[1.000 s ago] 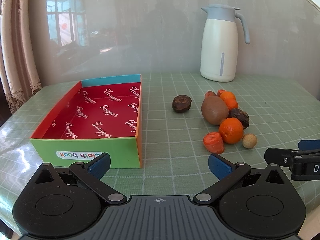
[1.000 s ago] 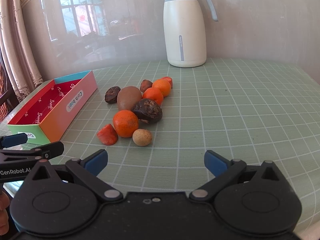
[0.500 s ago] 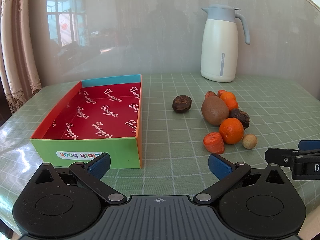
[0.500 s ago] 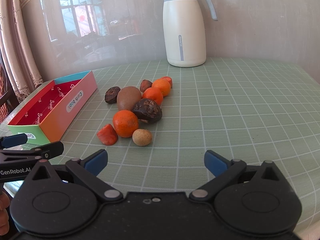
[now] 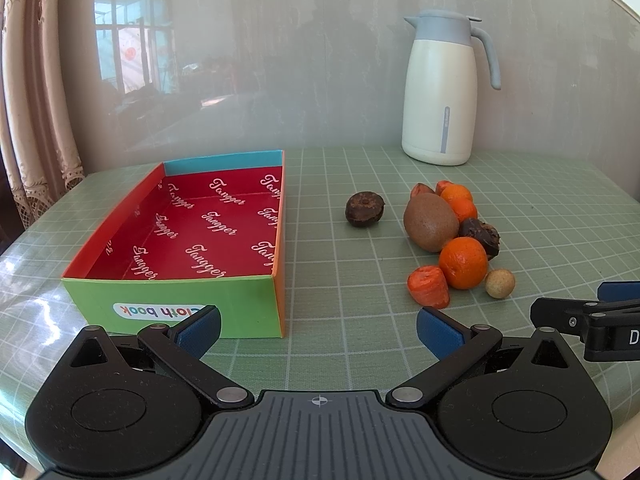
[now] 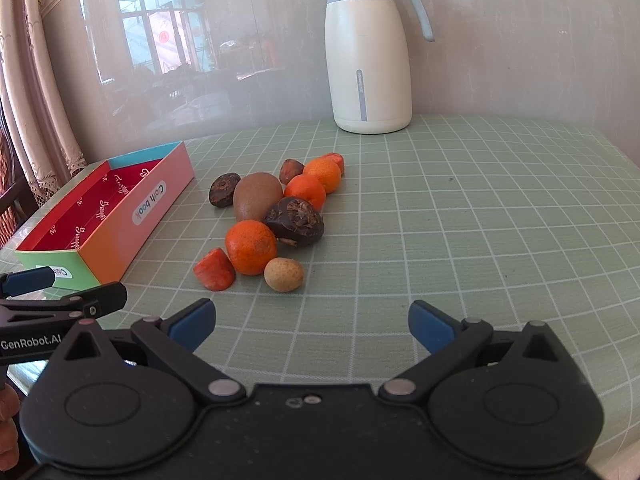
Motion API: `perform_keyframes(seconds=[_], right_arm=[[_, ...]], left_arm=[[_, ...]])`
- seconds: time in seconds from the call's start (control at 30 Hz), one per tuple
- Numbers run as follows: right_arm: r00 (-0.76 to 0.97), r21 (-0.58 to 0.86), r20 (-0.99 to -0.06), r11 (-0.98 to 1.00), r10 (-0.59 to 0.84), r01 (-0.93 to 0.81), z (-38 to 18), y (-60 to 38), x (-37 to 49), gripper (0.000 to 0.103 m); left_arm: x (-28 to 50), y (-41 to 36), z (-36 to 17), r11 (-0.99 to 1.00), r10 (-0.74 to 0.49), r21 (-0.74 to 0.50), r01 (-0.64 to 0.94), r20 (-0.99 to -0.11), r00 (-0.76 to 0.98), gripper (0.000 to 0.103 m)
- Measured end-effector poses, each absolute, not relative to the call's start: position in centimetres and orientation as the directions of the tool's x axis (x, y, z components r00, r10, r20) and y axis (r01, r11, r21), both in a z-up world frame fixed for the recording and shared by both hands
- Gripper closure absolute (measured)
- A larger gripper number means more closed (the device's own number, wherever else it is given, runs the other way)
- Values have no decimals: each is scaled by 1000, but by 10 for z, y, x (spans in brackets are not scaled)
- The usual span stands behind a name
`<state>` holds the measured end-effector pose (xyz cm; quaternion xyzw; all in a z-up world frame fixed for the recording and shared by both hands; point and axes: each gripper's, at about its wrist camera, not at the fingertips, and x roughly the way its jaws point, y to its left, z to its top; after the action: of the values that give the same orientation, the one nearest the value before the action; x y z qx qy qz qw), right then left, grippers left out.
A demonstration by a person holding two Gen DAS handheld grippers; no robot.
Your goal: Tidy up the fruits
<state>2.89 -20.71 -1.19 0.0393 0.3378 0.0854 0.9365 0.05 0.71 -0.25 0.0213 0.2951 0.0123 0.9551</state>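
On the green checked table (image 5: 340, 320), fruits (image 6: 256, 240) lie clustered beside the box (image 5: 180, 240). Left gripper (image 5: 318, 326) and right gripper (image 6: 310, 320) both stand wide apart, holding nothing.

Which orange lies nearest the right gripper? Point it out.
The front orange, wedged between the carrot piece and the small tan fruit. The other two oranges lie farther back, beyond the kiwi.
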Motion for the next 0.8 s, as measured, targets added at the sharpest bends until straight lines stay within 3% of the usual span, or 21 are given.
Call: perform_keyframes(seconds=[0.8], right_arm=[[759, 143, -625, 982, 185, -121, -11, -212, 28, 0]], left_arm=[[2, 8, 0, 998, 39, 55, -10, -561, 827, 0]])
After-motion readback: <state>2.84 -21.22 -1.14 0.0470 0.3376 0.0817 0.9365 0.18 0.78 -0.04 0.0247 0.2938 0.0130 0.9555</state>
